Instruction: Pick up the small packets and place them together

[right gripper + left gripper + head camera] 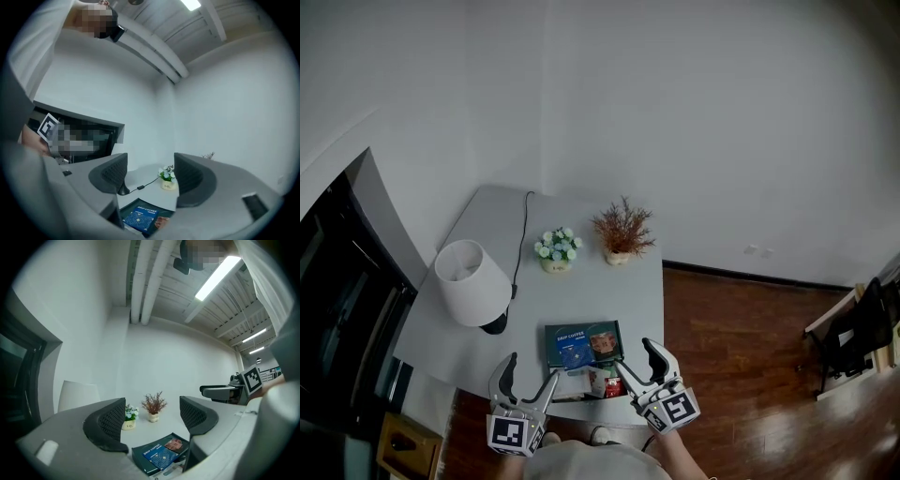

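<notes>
A dark green box (583,343) with a blue packet (575,352) lying on its lid sits near the front edge of the grey table (487,225). Small packets (592,380), one of them red (613,386), lie just in front of the box. My left gripper (532,368) hovers open and empty at the table's front left. My right gripper (635,356) hangs open and empty at the box's right. In the left gripper view the open left gripper (152,420) frames the box (159,453). The right gripper view shows the right gripper (150,176) open above the box (140,218).
A white lamp (472,284) stands at the table's left, its black cable (523,234) running to the back. A small flower pot (556,249) and a dried plant (622,234) stand behind the box. Wooden floor (731,356) lies to the right.
</notes>
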